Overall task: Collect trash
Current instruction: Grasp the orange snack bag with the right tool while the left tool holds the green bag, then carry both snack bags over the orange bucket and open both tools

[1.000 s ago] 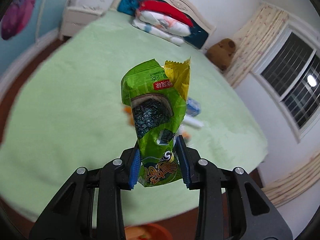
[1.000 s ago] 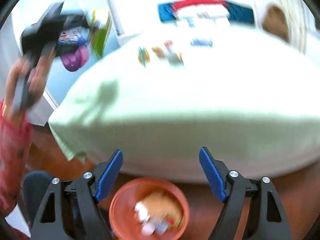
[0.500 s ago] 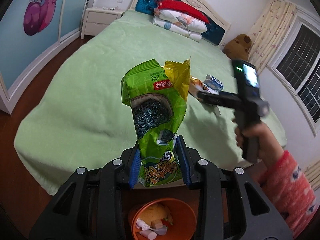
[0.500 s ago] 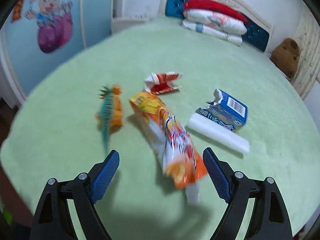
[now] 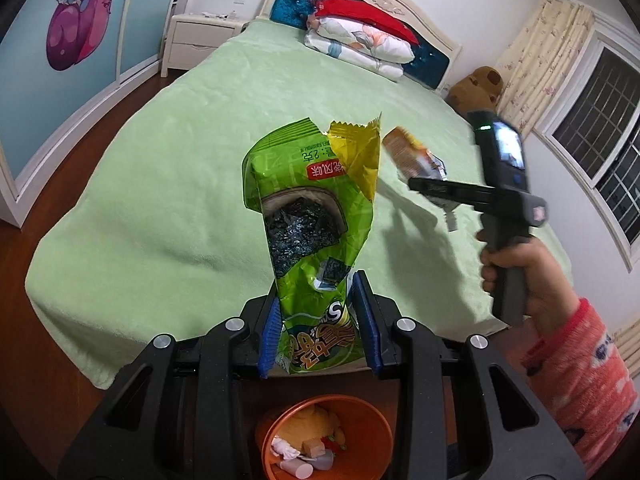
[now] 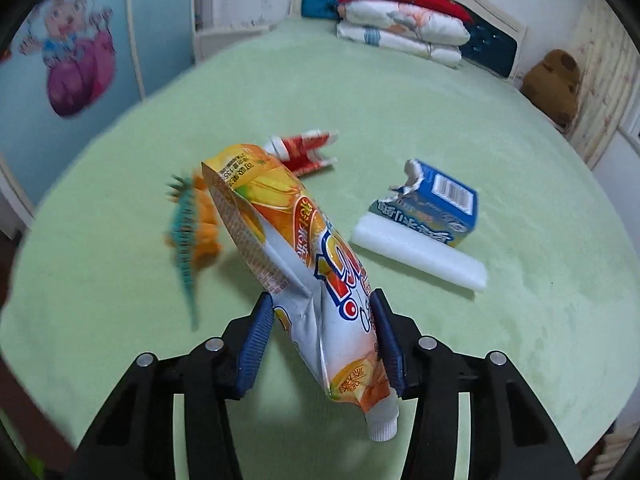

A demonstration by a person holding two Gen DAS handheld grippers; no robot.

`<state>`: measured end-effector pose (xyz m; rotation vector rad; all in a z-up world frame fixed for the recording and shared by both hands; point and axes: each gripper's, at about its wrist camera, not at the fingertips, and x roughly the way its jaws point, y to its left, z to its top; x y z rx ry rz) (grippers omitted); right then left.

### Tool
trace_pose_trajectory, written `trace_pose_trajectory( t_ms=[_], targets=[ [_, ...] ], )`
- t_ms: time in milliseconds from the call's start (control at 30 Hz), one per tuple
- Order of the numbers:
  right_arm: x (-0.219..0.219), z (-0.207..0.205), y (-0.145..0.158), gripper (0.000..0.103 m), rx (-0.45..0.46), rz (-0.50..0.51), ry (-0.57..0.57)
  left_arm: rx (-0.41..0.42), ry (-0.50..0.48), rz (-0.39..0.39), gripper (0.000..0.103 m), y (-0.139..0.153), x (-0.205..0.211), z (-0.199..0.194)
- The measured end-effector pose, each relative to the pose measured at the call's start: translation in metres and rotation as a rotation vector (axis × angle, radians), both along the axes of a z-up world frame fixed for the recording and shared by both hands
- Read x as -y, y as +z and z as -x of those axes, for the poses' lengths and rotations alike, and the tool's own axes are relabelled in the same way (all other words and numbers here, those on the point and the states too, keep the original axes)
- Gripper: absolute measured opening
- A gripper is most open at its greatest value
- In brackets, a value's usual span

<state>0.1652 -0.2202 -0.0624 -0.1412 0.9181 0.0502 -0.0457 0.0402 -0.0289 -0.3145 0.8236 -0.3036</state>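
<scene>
My left gripper [image 5: 318,320] is shut on a green seaweed snack wrapper [image 5: 312,220] and holds it upright above an orange bin [image 5: 324,436] that has trash in it. My right gripper [image 6: 324,336] is shut on an orange drink pouch [image 6: 304,248] with a white spout, lifted off the green bed [image 6: 520,320]. In the left wrist view the right gripper [image 5: 432,188] holds that pouch [image 5: 408,152] over the bed. A red crumpled wrapper [image 6: 304,150] and a torn blue carton [image 6: 436,204] lie on the bed.
An orange and teal toy dinosaur [image 6: 192,228] and a white foam block [image 6: 420,256] lie on the bed. Folded bedding [image 5: 360,44] and a brown plush [image 5: 476,88] sit at the headboard end. A nightstand [image 5: 196,44] stands at the far left. The bin stands on the wooden floor [image 5: 44,392].
My right gripper went from over the bin to the bed, closed on the orange pouch and lifted it. My left gripper kept hold of the green wrapper and came over the bin.
</scene>
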Motion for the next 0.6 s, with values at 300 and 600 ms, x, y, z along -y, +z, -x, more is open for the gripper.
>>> trace_pose_trajectory(
  t_ms=[300,600],
  targets=[
    [0.017,0.115,0.067,0.049,0.136,-0.158,0.088,0.024,-0.035,-0.019,0.033,0.012,0.011,0.012],
    [0.030,0.235,0.074,0.049,0.166,-0.294,0.141,0.059,-0.110,-0.082,0.033,0.019,0.034,0.045]
  ],
)
